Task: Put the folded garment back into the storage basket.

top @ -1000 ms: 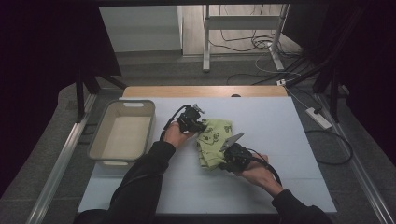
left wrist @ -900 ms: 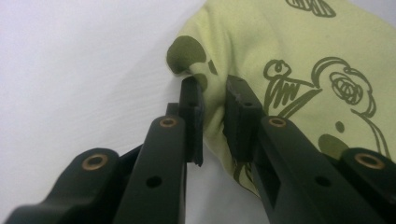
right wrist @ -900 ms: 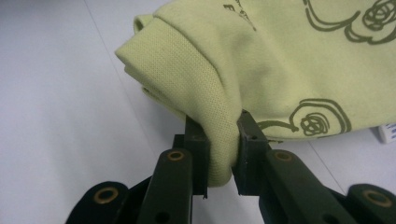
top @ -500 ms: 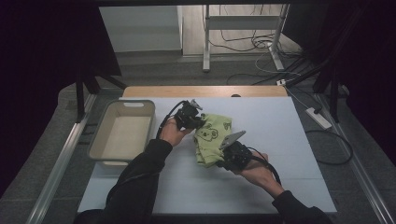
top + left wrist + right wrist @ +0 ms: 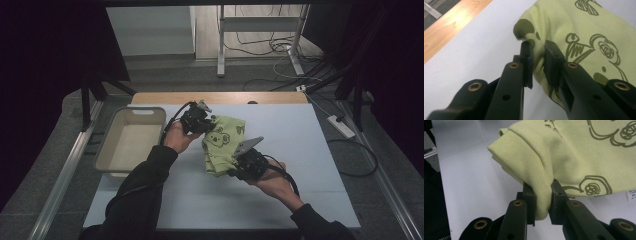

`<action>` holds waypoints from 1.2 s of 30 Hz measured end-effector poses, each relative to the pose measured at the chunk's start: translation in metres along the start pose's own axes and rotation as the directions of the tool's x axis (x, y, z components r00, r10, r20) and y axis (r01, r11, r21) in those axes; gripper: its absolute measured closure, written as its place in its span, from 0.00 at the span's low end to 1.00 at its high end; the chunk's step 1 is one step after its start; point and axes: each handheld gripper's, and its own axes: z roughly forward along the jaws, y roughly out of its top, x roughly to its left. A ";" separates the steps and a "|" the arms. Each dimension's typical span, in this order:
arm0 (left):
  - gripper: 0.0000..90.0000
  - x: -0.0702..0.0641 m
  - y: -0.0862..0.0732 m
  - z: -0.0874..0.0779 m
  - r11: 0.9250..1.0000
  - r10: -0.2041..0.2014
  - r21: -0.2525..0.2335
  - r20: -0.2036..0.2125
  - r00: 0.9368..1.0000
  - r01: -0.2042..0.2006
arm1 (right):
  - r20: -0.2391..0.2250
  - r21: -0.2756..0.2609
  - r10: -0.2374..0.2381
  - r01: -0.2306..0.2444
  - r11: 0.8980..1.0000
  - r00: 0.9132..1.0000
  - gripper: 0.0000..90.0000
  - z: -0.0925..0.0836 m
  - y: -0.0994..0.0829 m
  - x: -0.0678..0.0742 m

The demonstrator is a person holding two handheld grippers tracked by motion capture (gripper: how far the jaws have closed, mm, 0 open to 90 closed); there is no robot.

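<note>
Both tongs, left tongs and right tongs, are clamping the pale-green koala-print cotton garment above the white surface, apparently for folding.

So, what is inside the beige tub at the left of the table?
The tub looks empty: its pale floor shows bare. The person's left sleeve covers only its near right corner, so that spot stays unseen.

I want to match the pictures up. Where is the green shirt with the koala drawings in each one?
High view: the green shirt is mid-table, held between the left gripper and right gripper.
Left gripper view: it covers the upper right, a fold pinched between the jaws.
Right gripper view: it spans the top, its ribbed edge pinched between the jaws.
Shared landmark: the white table.
</note>
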 end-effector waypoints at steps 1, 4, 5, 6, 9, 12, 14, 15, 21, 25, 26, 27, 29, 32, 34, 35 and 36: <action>0.87 0.001 0.000 -0.002 1.000 0.000 -0.002 -0.003 1.000 0.000 | -0.001 -0.007 -0.003 0.003 1.000 1.000 0.87 0.000 0.002 0.000; 0.87 0.003 0.000 -0.009 1.000 0.000 -0.009 -0.016 1.000 0.000 | -0.010 -0.017 -0.008 0.008 1.000 1.000 0.87 -0.002 0.007 0.001; 0.87 0.003 0.000 -0.011 1.000 -0.002 -0.012 -0.019 1.000 0.002 | -0.013 -0.028 -0.009 0.009 1.000 1.000 0.87 -0.003 0.011 0.001; 0.87 0.004 -0.001 -0.013 1.000 -0.002 -0.014 -0.023 1.000 0.002 | -0.013 -0.028 -0.009 0.009 1.000 1.000 0.87 -0.003 0.011 0.001; 0.87 0.007 -0.002 -0.018 1.000 -0.006 -0.021 -0.034 0.999 0.005 | -0.016 -0.038 -0.018 0.018 0.999 1.000 0.87 -0.003 0.017 0.002; 0.87 0.009 -0.004 -0.024 1.000 -0.008 -0.026 -0.042 0.999 0.007 | -0.020 -0.050 -0.025 0.024 0.998 0.999 0.87 -0.003 0.023 0.004; 0.87 0.011 -0.005 -0.027 1.000 -0.011 -0.026 -0.048 0.999 0.009 | -0.022 -0.053 -0.025 0.023 0.998 0.999 0.87 -0.002 0.025 0.005; 0.87 0.012 -0.005 -0.029 1.000 -0.007 -0.023 -0.052 0.999 0.006 | -0.023 -0.056 -0.025 0.023 0.998 0.999 0.87 -0.002 0.026 0.005; 0.87 0.017 -0.009 -0.039 1.000 -0.015 -0.021 -0.071 0.997 0.013 | -0.031 -0.068 -0.039 0.037 0.997 0.999 0.87 0.002 0.036 0.008; 0.87 0.020 -0.012 -0.044 1.000 -0.019 -0.017 -0.083 0.996 0.017 | -0.035 -0.080 -0.047 0.044 0.996 0.998 0.87 0.004 0.043 0.011; 0.87 0.021 -0.013 -0.045 1.000 -0.019 -0.015 -0.085 0.996 0.018 | -0.039 -0.083 -0.048 0.045 0.996 0.998 0.87 0.005 0.044 0.011; 0.87 0.022 -0.014 -0.046 1.000 -0.020 -0.014 -0.090 0.996 0.019 | -0.042 -0.083 -0.048 0.044 0.996 0.998 0.87 0.006 0.046 0.012; 0.87 0.023 -0.016 -0.048 1.000 -0.020 -0.010 -0.098 0.995 0.019 | -0.048 -0.088 -0.050 0.045 0.995 0.998 0.87 0.007 0.050 0.013; 0.87 0.026 -0.018 -0.052 1.000 -0.028 -0.011 -0.106 0.994 0.027 | -0.054 -0.094 -0.054 0.049 0.994 0.997 0.87 0.009 0.055 0.014; 0.87 0.028 -0.020 -0.055 0.999 -0.032 -0.012 -0.111 0.993 0.031 | -0.059 -0.100 -0.055 0.049 0.994 0.997 0.87 0.010 0.058 0.014; 0.87 0.029 -0.021 -0.056 0.999 -0.036 -0.011 -0.113 0.993 0.035 | -0.062 -0.103 -0.054 0.047 0.994 0.997 0.87 0.011 0.060 0.015; 0.87 0.031 -0.022 -0.058 0.999 -0.038 -0.009 -0.115 0.993 0.037 | -0.062 -0.105 -0.056 0.049 0.993 0.997 0.87 0.012 0.061 0.015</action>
